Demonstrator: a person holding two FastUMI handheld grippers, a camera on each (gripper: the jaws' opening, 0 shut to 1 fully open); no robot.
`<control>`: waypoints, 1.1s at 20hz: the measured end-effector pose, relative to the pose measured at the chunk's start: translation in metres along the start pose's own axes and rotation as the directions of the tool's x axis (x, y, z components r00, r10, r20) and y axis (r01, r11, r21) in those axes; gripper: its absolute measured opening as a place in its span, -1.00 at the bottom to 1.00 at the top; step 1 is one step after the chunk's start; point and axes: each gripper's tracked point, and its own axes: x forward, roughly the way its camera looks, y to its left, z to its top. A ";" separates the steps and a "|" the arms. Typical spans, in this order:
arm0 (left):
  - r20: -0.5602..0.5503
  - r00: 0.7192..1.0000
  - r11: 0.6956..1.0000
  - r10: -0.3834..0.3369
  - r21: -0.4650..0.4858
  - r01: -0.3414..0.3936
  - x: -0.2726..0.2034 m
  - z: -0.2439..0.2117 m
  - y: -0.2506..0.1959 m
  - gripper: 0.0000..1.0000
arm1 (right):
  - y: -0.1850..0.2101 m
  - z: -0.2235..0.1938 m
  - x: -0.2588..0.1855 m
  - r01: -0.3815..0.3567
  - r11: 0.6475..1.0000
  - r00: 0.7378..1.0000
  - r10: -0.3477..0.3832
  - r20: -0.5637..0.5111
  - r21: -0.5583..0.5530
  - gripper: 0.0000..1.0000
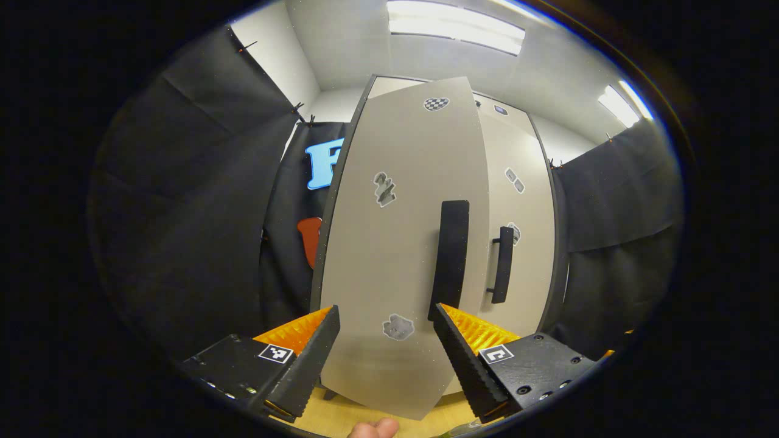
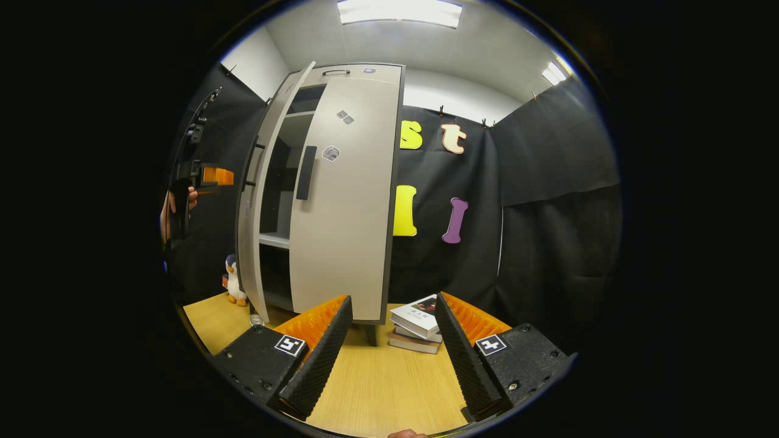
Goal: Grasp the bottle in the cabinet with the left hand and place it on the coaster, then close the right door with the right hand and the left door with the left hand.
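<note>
Wooden table, book stack beside cabinet, penguin toy (perhaps plush)

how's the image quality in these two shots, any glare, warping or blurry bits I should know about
Left gripper view: fisheye bows the left door so its edges curve; ceiling lights blow out to white; the fingertip at the bottom edge is soft. Right gripper view: the cabinet leans and curves, the ceiling panel is overexposed, the table is evenly lit, and the stack of books stays sharp.
</note>
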 end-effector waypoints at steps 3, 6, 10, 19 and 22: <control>0.004 1.000 0.999 0.014 -0.037 -0.014 -0.018 -0.010 -0.004 0.91 | 0.010 0.003 0.005 -0.032 0.999 0.999 0.032 0.005 0.013 0.67; -0.017 0.999 0.999 0.042 0.000 -0.042 -0.036 -0.032 -0.004 1.00 | 0.019 0.006 0.011 -0.074 0.997 0.997 0.074 0.001 0.016 0.67; -0.041 0.998 0.999 0.043 0.022 -0.043 -0.057 -0.065 -0.019 0.90 | 0.018 0.004 0.017 -0.073 0.997 0.997 0.073 -0.007 0.009 0.68; -0.073 0.994 0.994 0.080 0.079 -0.074 -0.105 -0.133 -0.064 0.89 | 0.031 -0.021 0.010 -0.093 0.995 0.993 0.095 -0.074 0.033 0.67; -0.086 0.994 0.990 0.073 0.124 -0.062 -0.112 -0.149 -0.075 0.89 | 0.035 -0.029 0.006 -0.092 0.994 0.991 0.097 -0.094 0.057 0.68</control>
